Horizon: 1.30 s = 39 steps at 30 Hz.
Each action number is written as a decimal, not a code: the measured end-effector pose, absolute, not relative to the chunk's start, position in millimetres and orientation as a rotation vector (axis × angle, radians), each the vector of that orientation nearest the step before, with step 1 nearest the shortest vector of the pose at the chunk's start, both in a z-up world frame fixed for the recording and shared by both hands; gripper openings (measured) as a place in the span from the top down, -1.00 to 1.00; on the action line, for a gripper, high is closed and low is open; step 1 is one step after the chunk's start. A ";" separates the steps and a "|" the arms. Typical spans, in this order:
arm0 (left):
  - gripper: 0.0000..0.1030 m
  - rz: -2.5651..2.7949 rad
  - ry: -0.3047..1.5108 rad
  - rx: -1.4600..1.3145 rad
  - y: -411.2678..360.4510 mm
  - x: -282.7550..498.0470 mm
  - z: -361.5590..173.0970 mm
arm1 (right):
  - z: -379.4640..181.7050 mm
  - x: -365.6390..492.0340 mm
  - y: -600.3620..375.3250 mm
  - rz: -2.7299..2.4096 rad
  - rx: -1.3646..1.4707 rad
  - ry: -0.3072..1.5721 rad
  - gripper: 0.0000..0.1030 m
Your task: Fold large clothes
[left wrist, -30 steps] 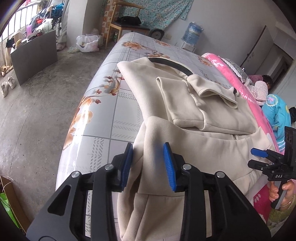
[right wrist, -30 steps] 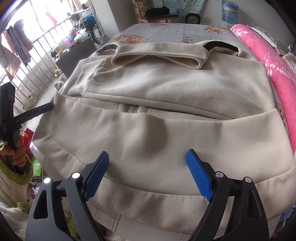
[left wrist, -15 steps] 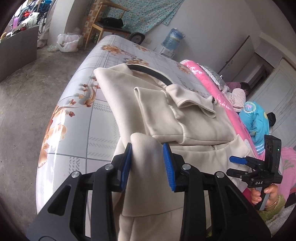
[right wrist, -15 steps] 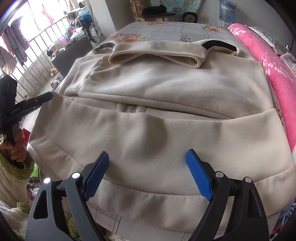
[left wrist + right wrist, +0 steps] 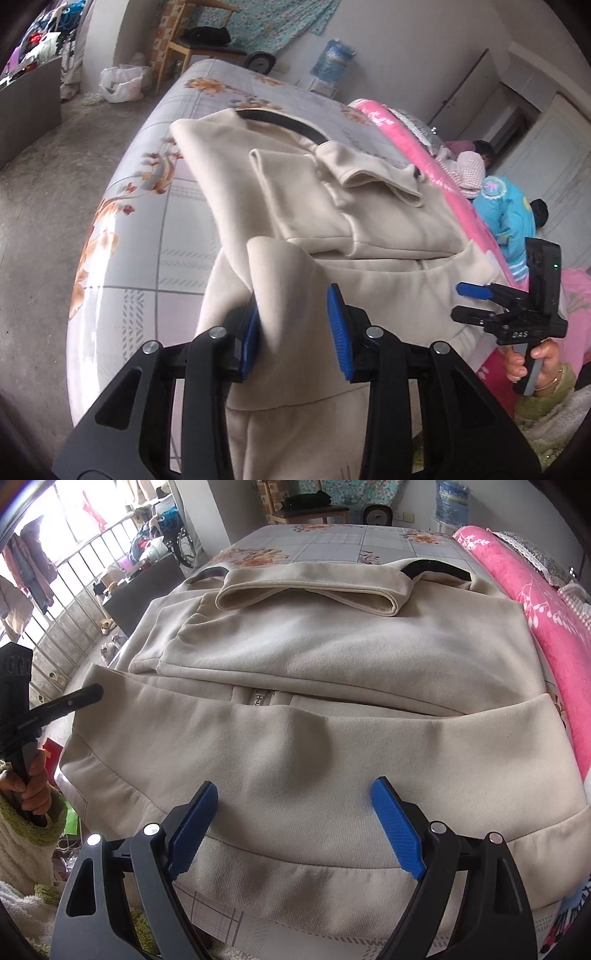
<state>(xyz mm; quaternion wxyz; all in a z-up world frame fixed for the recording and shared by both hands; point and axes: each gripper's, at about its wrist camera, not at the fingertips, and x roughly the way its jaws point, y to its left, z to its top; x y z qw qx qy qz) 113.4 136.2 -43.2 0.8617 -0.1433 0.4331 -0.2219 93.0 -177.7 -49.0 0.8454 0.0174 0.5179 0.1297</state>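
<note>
A lived-in home bedroom. A bed (image 5: 155, 221) with a floral grid-patterned sheet fills the scene, a pink blanket (image 5: 546, 635) along its right side. At the far end stand a wooden chair (image 5: 192, 40) and a water-cooler bottle (image 5: 332, 59); clothes hang by a barred window (image 5: 66, 590) on the left.

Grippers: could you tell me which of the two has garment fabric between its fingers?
The left gripper: a raised corner of the cream jacket sits between its blue pads. The right gripper is wide open above the hem, with nothing between its fingers.
</note>
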 end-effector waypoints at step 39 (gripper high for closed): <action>0.37 -0.113 0.950 0.182 63.5 101.5 -33.5 | -55.7 93.2 -186.9 0.110 0.035 1.064 -0.88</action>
